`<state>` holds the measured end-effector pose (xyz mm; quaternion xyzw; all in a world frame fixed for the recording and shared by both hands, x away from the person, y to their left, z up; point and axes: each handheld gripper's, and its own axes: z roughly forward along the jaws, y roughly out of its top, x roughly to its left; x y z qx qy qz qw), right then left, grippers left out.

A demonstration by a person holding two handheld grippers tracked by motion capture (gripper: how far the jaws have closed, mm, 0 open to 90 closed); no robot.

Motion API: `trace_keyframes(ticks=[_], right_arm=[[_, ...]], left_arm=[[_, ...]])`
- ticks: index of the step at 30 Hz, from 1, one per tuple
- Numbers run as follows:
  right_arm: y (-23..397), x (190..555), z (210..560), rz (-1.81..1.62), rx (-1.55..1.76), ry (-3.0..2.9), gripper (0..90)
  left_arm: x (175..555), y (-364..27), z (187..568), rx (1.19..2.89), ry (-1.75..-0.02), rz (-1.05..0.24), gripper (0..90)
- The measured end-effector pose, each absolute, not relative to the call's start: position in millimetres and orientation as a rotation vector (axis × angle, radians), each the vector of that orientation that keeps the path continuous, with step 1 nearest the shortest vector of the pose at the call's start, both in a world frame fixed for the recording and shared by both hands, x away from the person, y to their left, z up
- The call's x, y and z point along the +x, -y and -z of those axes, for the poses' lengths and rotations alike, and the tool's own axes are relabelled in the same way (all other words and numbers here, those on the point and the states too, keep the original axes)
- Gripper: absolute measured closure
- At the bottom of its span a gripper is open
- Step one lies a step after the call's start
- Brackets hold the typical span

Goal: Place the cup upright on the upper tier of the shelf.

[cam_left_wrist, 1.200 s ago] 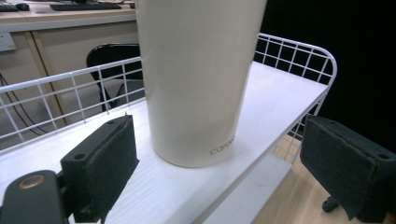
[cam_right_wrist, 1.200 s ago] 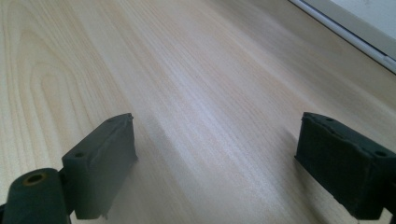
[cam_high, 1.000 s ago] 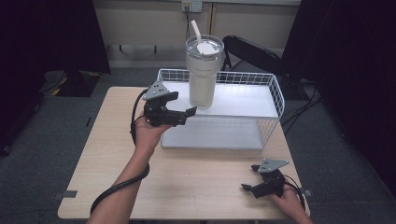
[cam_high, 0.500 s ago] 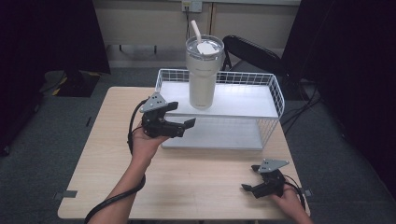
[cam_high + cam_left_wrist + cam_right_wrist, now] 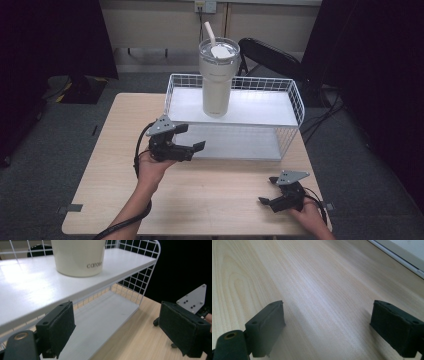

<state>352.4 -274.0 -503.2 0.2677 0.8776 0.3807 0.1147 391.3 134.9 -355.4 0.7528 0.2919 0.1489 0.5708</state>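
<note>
In the high view, a tall cream tumbler (image 5: 216,80) with a clear lid and a pale straw (image 5: 209,33) stands upright on the top shelf of a white wire rack (image 5: 295,102), toward the shelf's left half. Its long axis is vertical and the straw leans slightly to the left and away. The rack sits at the far side of a light wooden table (image 5: 105,150). The left gripper (image 5: 189,139) is held above the table just in front of the rack's left end, jaws spread wide and empty, pointing right toward the rack; it touches nothing. The right gripper (image 5: 266,191) rests low at the near right corner of the table, well apart from the rack, jaws parted and pointing left.

In the left gripper view, the two black padded jaws stand far apart with nothing between them. The tumbler's (image 5: 78,256) cream base sits on the white shelf (image 5: 30,290) above and ahead, bearing the grey word "carote". The lower shelf (image 5: 100,322) runs beneath it. The other gripper's grey plate (image 5: 193,300) shows at the right over the table.

In the right gripper view, the black jaws are wide open and hold nothing, hovering close over bare wood grain (image 5: 317,290). A white strip (image 5: 402,255) crosses the upper right corner.
</note>
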Motion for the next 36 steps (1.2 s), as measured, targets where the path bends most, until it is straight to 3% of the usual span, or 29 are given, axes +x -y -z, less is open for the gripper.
trace_keyframes(ticks=[36], right_arm=[[274.0, 352.5, 503.2, -1.117, 0.784, -2.572, 11.3]], left_arm=[[370.0, -173.9, 451.7, 1.959, -0.774, -0.346, 12.1]])
